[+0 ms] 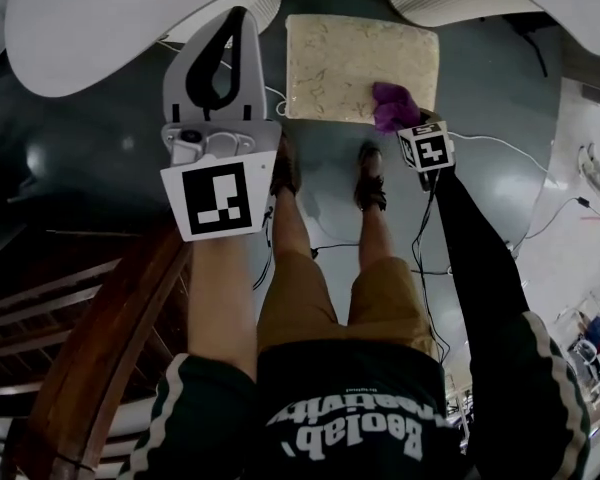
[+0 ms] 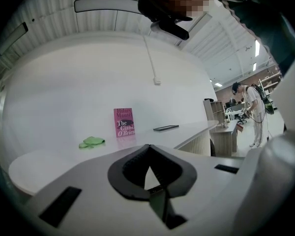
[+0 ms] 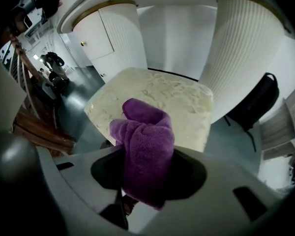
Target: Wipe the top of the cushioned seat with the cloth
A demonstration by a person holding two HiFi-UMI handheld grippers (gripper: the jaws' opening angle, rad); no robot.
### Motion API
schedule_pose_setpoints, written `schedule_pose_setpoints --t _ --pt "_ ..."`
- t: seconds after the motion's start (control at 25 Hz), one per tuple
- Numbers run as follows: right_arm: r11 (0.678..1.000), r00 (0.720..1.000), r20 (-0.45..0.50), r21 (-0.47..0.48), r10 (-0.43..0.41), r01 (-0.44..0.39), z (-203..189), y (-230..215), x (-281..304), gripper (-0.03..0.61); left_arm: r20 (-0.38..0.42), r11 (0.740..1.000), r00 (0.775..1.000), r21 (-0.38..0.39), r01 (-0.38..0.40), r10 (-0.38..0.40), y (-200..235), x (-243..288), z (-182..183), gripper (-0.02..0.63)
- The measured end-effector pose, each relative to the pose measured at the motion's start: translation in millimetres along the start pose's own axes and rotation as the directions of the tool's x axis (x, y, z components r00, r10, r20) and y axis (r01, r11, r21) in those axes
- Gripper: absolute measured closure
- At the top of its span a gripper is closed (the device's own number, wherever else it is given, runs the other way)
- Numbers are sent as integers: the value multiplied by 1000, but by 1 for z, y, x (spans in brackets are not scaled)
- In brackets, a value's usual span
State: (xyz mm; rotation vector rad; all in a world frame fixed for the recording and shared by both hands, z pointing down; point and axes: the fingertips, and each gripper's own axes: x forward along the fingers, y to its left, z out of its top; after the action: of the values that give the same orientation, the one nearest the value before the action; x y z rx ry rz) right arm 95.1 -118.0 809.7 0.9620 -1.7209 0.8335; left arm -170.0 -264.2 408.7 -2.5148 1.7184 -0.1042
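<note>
Standing over the seat, the person holds the left claw [image 1: 238, 18] raised off to the left, well apart from everything else. Its two jaws meet at the tips with nothing between them. Its own view looks out across a white surface [image 2: 196, 132], where a green rag [image 2: 91, 141], an upright pink book [image 2: 124, 122] and a dark flat slab [image 2: 165, 128] sit apart from one another. Another person [image 2: 255, 113] is bent over farther off to the right.

The cream cushioned seat [image 1: 350, 58] sits on the dark floor [image 1: 100, 148], just ahead of the person's shoes [image 1: 370, 183]. A purple cloth [image 1: 392, 106] is bunched at the seat's near edge, toward its right corner. I cannot tell whether it presses on the top. The right claw [image 3: 146, 168] has the cloth clamped between its jaws, and a folded wad of it sticks out past the tips over the cushion. A black bag [image 3: 255, 107] leans by a white ribbed column at far right.
</note>
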Motion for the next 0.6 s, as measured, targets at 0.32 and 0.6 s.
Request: schedule_pose_setpoints --t 0.32,0.6 --pt "968 965 -129 74 -229 240 -60 -110 -48 391 26 999 999 7 36 -36 -41 15 16 600" --pt "968 972 -71 100 -225 232 -62 -117 -47 391 27 999 999 36 41 -42 -48 22 22 600"
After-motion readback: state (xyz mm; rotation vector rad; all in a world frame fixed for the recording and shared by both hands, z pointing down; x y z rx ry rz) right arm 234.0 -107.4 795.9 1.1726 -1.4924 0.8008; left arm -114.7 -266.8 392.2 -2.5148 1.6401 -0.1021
